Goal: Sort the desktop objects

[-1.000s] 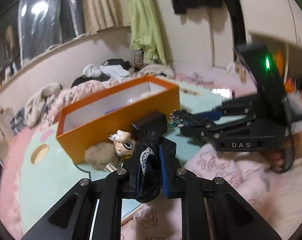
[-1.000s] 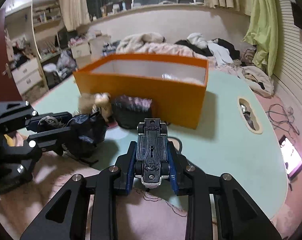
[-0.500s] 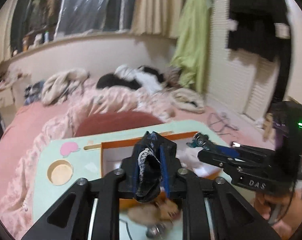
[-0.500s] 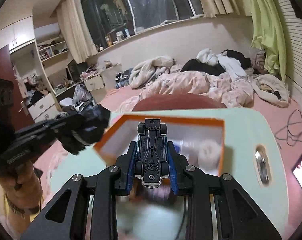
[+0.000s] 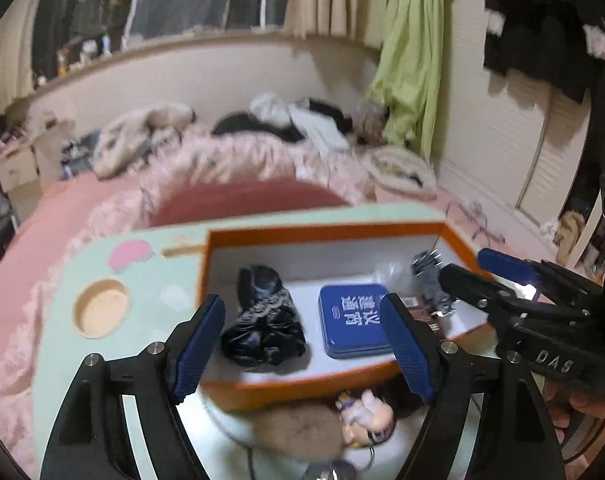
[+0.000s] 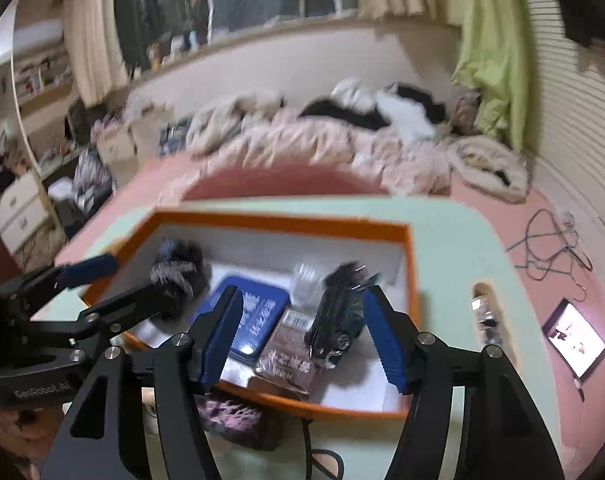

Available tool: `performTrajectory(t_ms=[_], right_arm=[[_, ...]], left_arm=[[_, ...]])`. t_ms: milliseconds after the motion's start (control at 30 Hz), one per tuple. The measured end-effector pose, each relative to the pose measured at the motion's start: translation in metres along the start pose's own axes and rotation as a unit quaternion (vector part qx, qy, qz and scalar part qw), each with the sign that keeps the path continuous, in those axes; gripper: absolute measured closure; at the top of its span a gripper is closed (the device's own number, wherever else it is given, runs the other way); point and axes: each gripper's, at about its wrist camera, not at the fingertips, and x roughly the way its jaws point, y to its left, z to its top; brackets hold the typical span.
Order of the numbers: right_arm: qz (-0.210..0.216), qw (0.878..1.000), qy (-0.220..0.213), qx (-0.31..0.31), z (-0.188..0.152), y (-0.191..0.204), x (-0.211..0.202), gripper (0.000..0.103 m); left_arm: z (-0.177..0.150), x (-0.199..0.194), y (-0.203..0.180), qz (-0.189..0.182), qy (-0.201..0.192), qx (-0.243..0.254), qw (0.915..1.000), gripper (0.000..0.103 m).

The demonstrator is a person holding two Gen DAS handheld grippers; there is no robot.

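Both grippers' fingers are opening over the orange box [image 5: 302,388]: left gripper [image 5: 302,344] above the black scrunchie [image 5: 262,328], right gripper [image 6: 302,340] above the toy car [image 6: 338,316], neither gripped.

Dim, warm indoor light; both fisheye views bend and darken at the edges, with motion blur smearing the orange cardboard box [image 5: 326,236].

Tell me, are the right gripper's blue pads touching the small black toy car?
Apart. In the right wrist view the toy car lies in the orange box, and the right gripper's jaws are opening with clear gaps on both sides.
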Motion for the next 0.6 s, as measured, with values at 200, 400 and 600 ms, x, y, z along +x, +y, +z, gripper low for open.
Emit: performTrajectory(t_ms=[200, 400, 600], right_arm=[[0.008, 0.999, -0.021, -0.036, -0.028, 0.017, -0.052, 0.017], [-0.005, 0.997, 0.073, -0.038, -0.076, 0.020, -0.036, 0.017], [-0.046, 0.989, 0.135, -0.039, -0.082, 0.014, -0.016, 0.014]], left_arm=[[-0.042, -0.052, 0.008, 0.027, 0.004, -0.002, 0.9996, 0.000], [-0.096, -0.039, 0.019, 0.037, 0.080, -0.008, 0.9961, 0.000], [-0.111, -0.021, 0.019, 0.061, 0.105, 0.011, 0.9925, 0.000]])
